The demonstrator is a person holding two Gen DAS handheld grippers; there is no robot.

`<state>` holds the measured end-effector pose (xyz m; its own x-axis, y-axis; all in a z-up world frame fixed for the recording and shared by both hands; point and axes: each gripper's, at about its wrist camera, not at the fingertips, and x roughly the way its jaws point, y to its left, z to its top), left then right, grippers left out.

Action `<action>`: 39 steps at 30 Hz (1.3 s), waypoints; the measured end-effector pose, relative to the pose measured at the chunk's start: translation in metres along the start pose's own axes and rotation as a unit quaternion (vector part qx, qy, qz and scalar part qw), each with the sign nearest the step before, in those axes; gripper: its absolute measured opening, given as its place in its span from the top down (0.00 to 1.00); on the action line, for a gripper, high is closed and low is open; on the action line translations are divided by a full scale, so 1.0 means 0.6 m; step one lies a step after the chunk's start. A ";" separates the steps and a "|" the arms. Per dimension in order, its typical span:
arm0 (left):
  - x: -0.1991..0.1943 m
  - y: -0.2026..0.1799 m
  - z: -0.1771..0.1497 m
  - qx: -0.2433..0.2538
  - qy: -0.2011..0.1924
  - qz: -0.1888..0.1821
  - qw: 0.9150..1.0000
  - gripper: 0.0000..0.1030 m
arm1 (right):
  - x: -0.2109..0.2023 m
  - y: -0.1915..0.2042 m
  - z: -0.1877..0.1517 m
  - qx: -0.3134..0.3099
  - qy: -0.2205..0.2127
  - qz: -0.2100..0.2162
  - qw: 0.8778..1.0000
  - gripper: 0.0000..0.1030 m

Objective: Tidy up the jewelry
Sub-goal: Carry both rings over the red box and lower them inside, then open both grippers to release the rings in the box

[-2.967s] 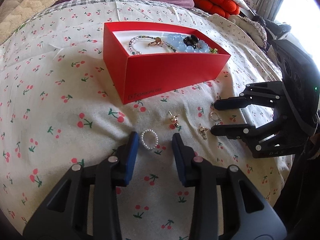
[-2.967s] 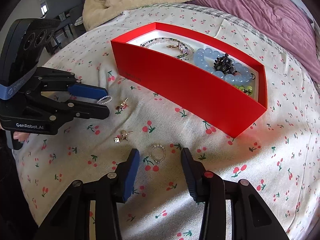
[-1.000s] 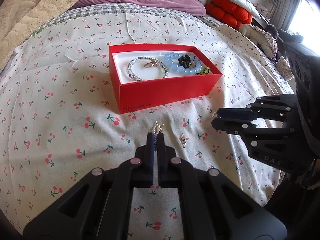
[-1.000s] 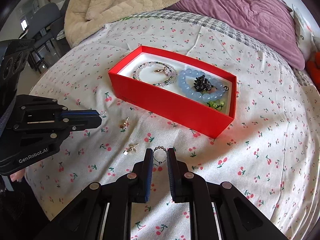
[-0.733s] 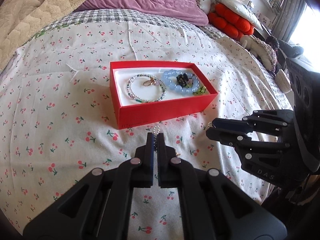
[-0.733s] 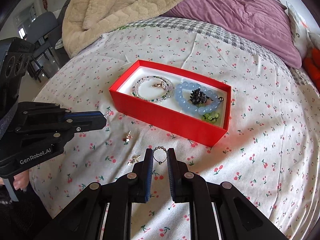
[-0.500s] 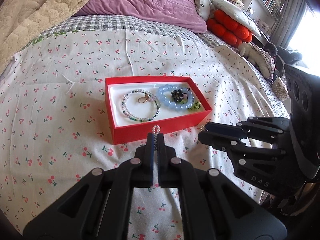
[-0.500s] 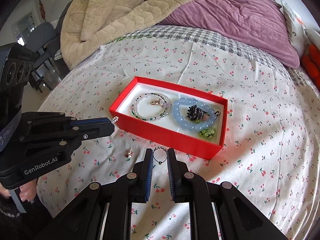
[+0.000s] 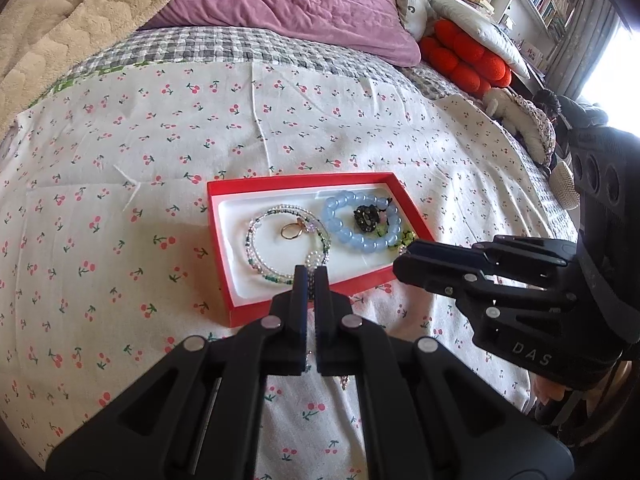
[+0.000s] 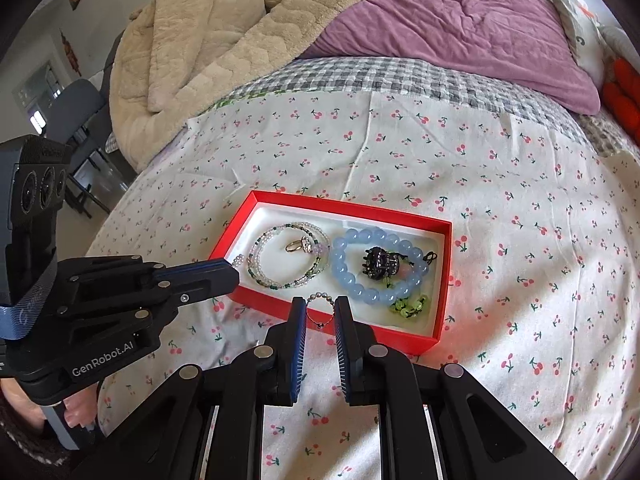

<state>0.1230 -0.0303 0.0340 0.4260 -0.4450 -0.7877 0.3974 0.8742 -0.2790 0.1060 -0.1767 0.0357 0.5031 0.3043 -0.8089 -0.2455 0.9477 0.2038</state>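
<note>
A red box (image 9: 224,240) (image 10: 440,280) with a white lining lies on the cherry-print sheet. It holds a thin beaded bracelet (image 10: 276,260), a gold ring (image 10: 294,246), a blue bead bracelet (image 10: 352,280), a black hair clip (image 10: 378,262) and green beads (image 10: 408,306). My left gripper (image 9: 311,274) is shut on a small white pearl ring (image 9: 316,258), held above the box's near edge. My right gripper (image 10: 320,308) is shut on a thin beaded ring (image 10: 320,310), held above the box's near wall.
A beige blanket (image 10: 200,40) and a purple duvet (image 10: 460,16) lie at the back. Orange cushions (image 9: 464,60) sit at the far right. An earring (image 9: 344,380) lies on the sheet below my left gripper.
Both grippers closed on their rings, lifted them off the sheet and moved forward and up over the red box.
</note>
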 end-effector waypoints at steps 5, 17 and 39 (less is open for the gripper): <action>0.019 0.003 0.012 0.009 0.007 0.004 1.000 0.97 | 0.021 -0.007 0.010 0.011 0.009 0.008 1.000 0.86; 0.053 0.013 0.023 0.010 0.028 0.005 1.000 0.97 | 0.047 -0.023 0.014 0.023 0.025 0.018 0.999 0.86; -0.019 0.027 0.009 0.012 -0.006 0.033 0.999 0.49 | 0.045 -0.025 0.019 0.035 0.032 0.048 0.998 0.71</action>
<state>0.1292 -0.0125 0.0414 0.4618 -0.3885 -0.7974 0.3879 0.8969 -0.2123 0.1327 -0.1818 0.0168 0.4265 0.3885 -0.8168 -0.2300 0.9199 0.3175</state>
